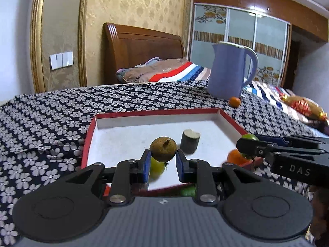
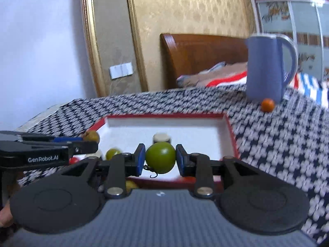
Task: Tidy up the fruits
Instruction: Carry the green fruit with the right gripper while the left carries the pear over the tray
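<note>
Brown fruit [image 1: 163, 149], seemingly stemmed, sits pinched in left tool [image 1: 162, 165].

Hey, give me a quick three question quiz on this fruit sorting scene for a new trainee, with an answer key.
1. True or false: the left gripper holds a brown round fruit.
2. What does the right gripper hold? A) an orange B) a green tomato C) nothing
3. Fill in: the small orange fruit on the cloth sits beside the blue ______.

Key: 1 true. 2 B, the green tomato. 3 jug; it stands outside the red-rimmed tray.
</note>
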A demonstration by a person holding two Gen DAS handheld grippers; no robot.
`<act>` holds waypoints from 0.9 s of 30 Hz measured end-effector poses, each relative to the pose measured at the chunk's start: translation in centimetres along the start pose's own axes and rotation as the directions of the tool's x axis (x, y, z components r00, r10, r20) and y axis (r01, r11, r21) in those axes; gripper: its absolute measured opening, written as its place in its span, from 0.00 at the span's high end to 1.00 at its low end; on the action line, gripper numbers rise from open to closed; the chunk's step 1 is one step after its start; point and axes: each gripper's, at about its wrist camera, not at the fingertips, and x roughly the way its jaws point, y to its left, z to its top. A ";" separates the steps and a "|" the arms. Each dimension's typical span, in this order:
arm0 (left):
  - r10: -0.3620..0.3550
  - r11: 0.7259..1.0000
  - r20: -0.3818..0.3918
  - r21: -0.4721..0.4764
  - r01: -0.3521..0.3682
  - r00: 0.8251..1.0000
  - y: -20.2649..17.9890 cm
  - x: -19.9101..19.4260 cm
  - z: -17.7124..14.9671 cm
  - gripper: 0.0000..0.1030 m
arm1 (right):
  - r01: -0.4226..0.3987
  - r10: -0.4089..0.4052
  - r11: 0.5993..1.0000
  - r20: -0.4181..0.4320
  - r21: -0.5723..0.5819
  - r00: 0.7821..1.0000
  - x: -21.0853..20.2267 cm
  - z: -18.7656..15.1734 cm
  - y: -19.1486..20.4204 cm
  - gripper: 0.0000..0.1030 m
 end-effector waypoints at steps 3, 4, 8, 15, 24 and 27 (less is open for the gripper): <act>0.014 1.000 0.003 -0.024 -0.014 1.000 0.4 1.1 0.0 0.76 | 0.022 -0.022 1.000 -0.010 0.000 1.000 1.8 0.2 -0.1 0.71; 0.016 0.999 0.004 -0.028 -0.016 1.000 0.6 1.4 -0.1 0.76 | 0.019 -0.019 1.000 -0.021 0.011 1.000 2.4 0.1 -0.2 0.71; 0.019 0.999 -0.012 -0.044 -0.020 1.000 1.2 2.2 -0.4 0.76 | 0.009 -0.009 1.000 -0.040 0.010 0.999 3.9 -0.3 0.2 0.71; 0.070 0.995 -0.047 -0.063 -0.073 0.996 1.9 3.7 0.0 0.76 | -0.002 0.002 1.000 -0.067 0.000 0.998 6.0 -0.5 1.1 0.71; 0.158 0.983 -0.091 -0.075 -0.165 0.983 3.0 6.1 0.6 0.76 | 0.026 -0.027 1.000 -0.102 -0.014 0.994 8.1 -0.5 1.4 0.71; 0.166 0.980 -0.112 -0.090 -0.177 0.980 3.5 6.7 0.6 0.76 | 0.030 -0.031 0.999 -0.116 -0.015 0.993 8.8 -0.5 1.4 0.71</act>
